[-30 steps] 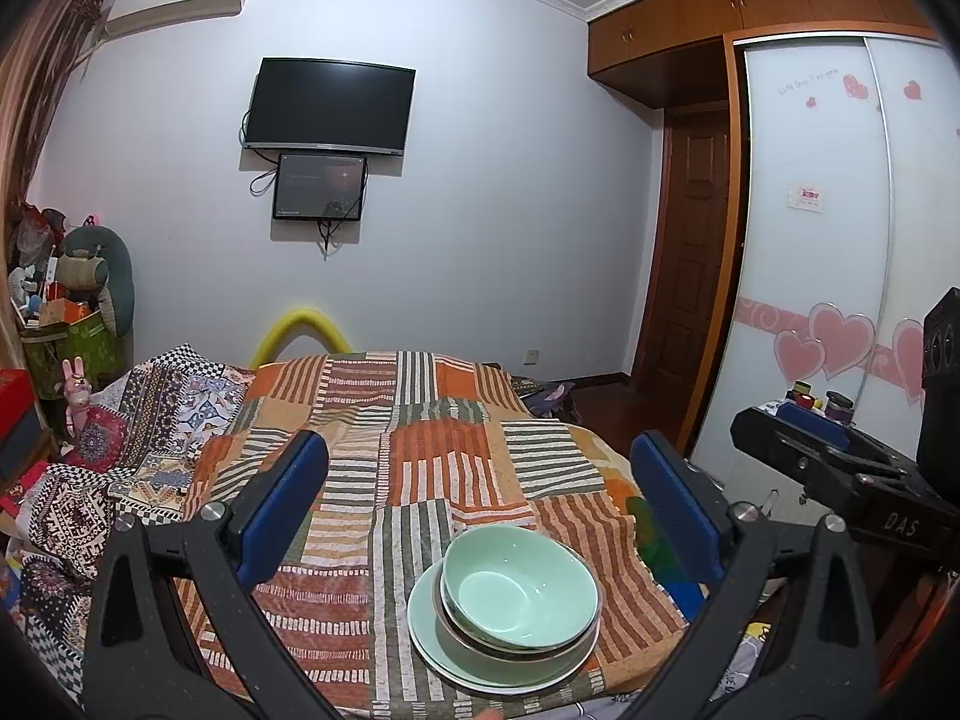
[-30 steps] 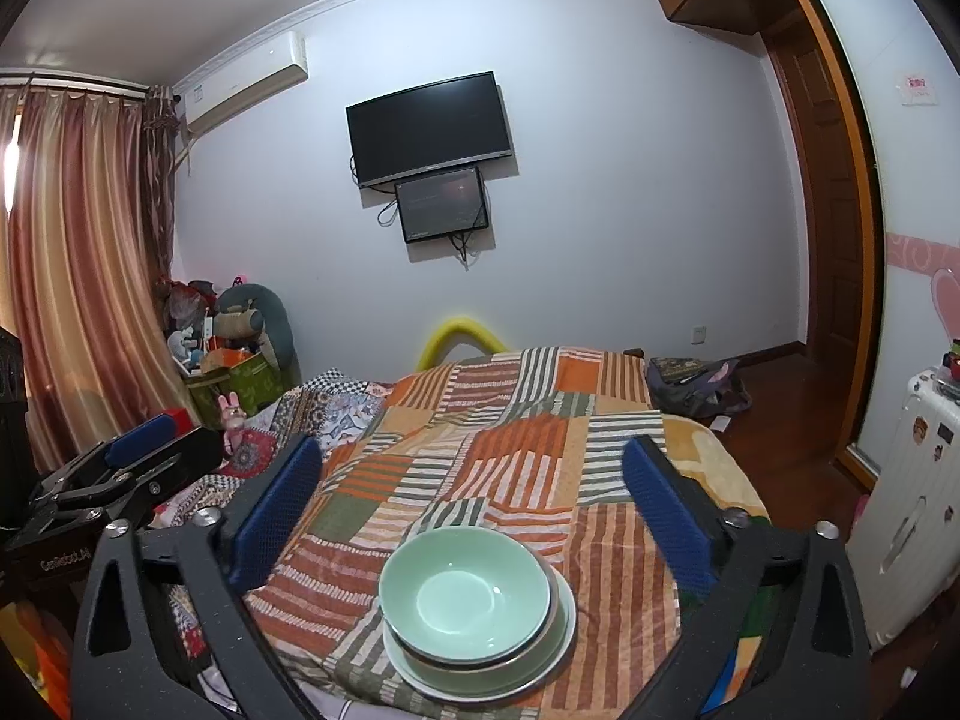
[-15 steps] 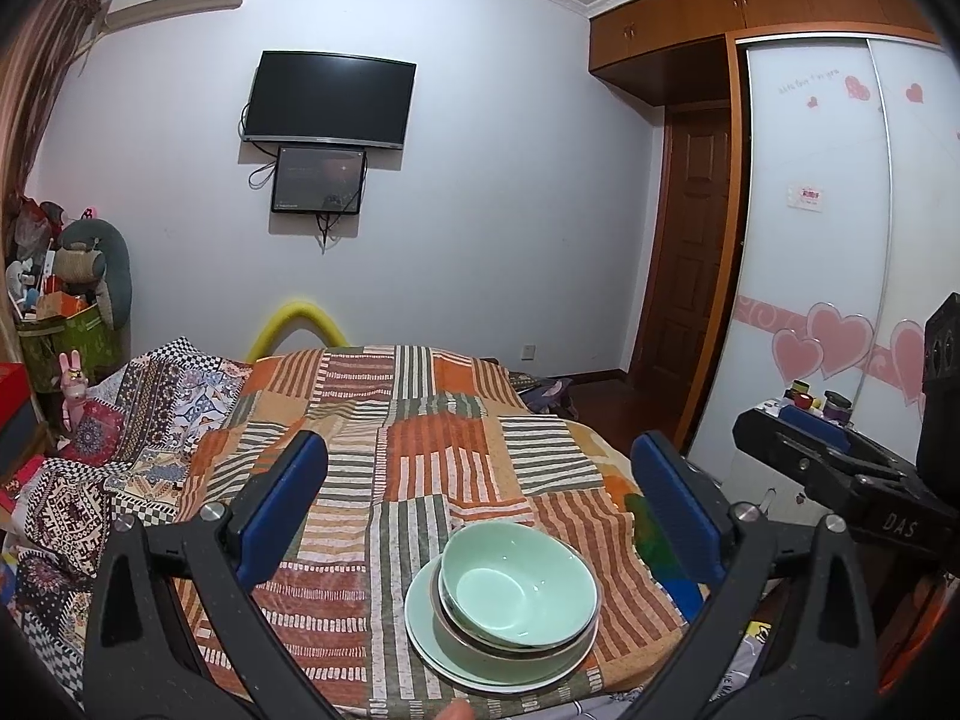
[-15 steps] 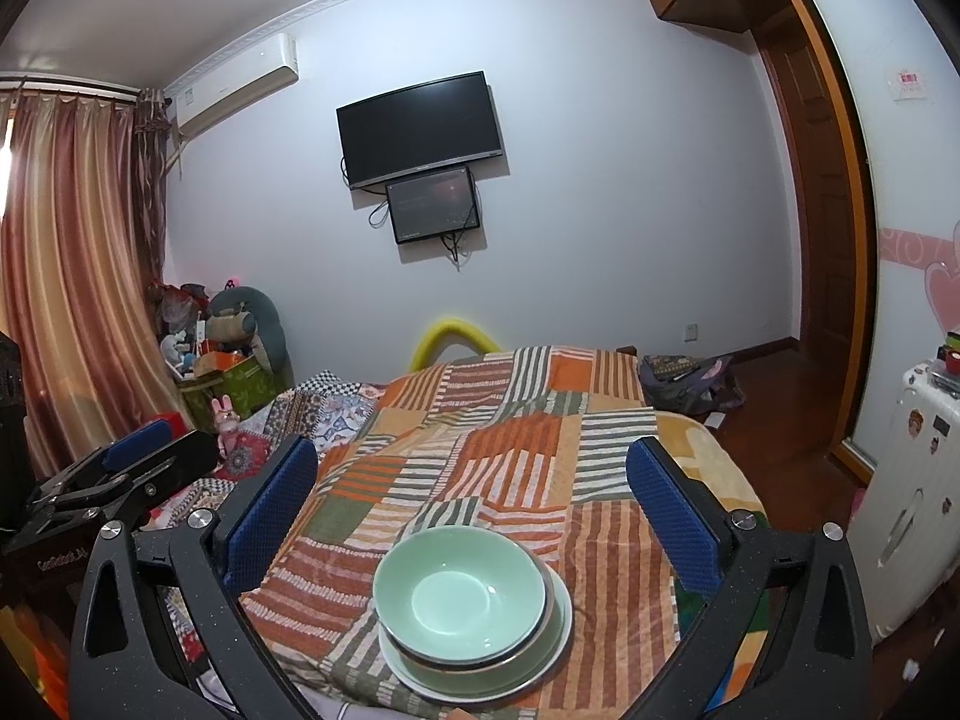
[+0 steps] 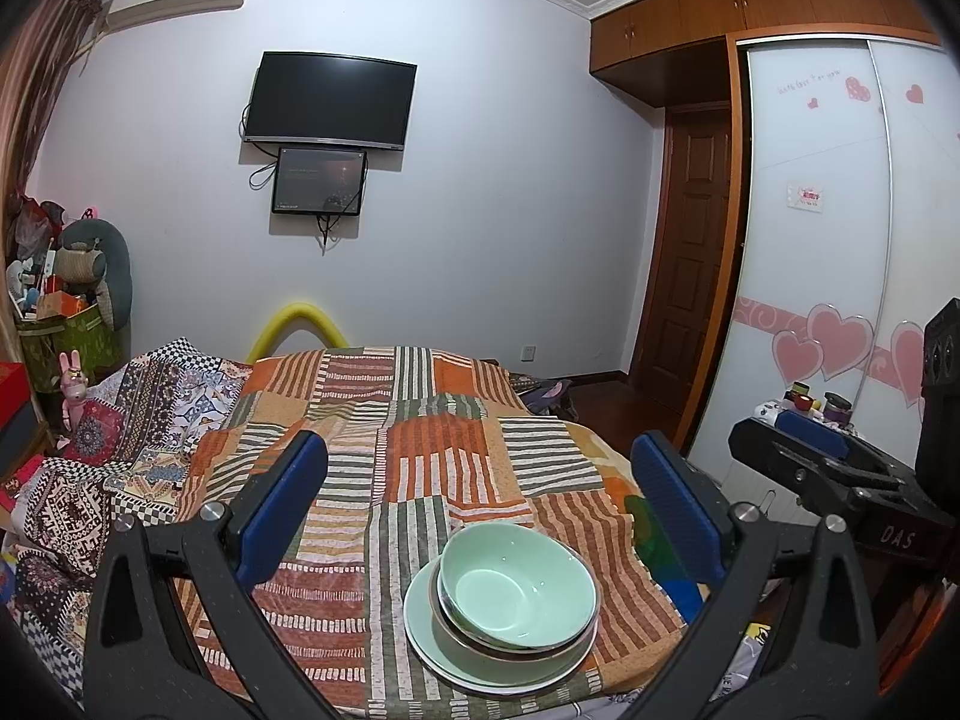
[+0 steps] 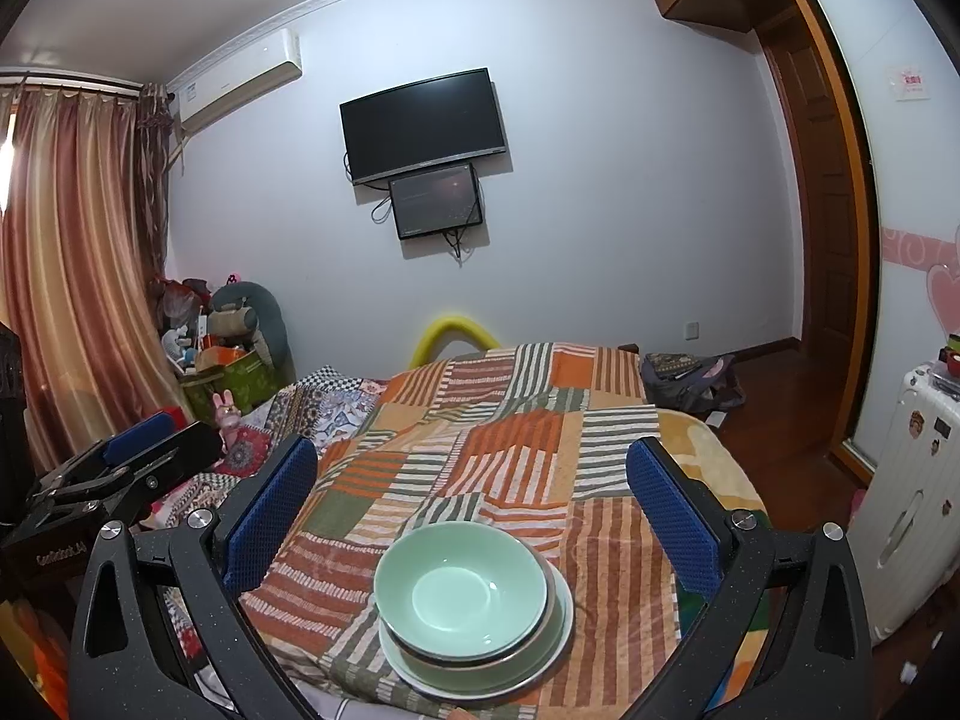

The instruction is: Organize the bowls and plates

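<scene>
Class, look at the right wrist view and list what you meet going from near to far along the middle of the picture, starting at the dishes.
Green bowl stacked on plates → striped patchwork blanket → yellow foam arch → small screen → large television.

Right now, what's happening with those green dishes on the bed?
A person holds two black grippers with blue pads, the left gripper and the right gripper, both open and empty above the striped patchwork bedspread. Nothing is grasped. A pale green ceramic bowl sits nested in a stack on a pale green plate near the bed's close edge.
</scene>
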Demonstrator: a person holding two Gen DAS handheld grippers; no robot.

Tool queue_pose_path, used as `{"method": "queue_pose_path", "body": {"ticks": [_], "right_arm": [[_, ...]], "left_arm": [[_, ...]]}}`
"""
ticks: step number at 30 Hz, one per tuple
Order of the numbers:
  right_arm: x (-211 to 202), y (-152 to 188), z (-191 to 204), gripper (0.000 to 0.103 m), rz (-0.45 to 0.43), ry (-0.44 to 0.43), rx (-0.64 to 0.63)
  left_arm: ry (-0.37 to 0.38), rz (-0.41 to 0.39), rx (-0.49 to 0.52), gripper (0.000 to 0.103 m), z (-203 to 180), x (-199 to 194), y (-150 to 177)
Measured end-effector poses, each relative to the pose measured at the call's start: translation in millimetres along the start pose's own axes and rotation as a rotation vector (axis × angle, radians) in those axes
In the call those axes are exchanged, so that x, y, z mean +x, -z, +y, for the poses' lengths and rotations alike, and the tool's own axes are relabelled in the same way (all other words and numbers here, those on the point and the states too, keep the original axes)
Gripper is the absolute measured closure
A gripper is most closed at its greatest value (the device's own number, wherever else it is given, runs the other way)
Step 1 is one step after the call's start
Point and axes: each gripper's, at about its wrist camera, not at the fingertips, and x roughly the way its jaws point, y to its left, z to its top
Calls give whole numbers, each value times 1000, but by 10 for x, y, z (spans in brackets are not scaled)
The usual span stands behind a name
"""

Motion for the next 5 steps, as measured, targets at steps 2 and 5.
{"method": "queue_pose_path", "body": {"ticks": [2,5], "right_arm": [[9,-3,7,0,2,-1,0],[17,-3,13,0,5,-5,0]], "left_arm": [[7,3,-2,0,-4,4,3],[8,7,3,0,-18,14,8]]}}
